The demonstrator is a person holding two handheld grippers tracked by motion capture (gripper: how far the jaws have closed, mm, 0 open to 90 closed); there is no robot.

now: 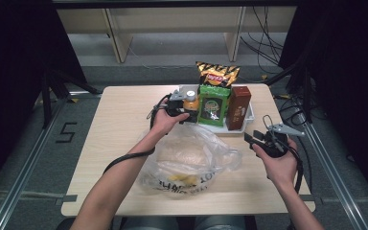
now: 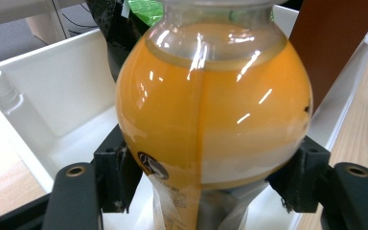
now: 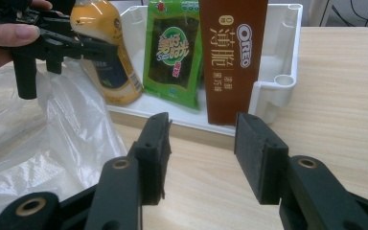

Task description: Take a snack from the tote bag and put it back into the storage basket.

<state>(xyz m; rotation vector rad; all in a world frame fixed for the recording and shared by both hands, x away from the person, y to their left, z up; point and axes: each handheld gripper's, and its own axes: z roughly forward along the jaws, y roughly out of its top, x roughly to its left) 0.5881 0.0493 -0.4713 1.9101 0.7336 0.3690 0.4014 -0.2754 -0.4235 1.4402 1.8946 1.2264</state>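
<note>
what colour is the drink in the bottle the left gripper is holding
Orange, filling the bottle; it shows best in the left gripper view.

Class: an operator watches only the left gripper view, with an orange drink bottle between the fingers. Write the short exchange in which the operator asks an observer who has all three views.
Operator: What stands beside the bottle?
Observer: A green snack packet, then a brown Oreo box, both upright in the white tray.
Operator: Where is the right gripper?
Observer: The right gripper hovers at the table's right side, fingers open on nothing.
Operator: What lies in front of the tray?
Observer: A clear plastic bag, crumpled on the table.
</note>
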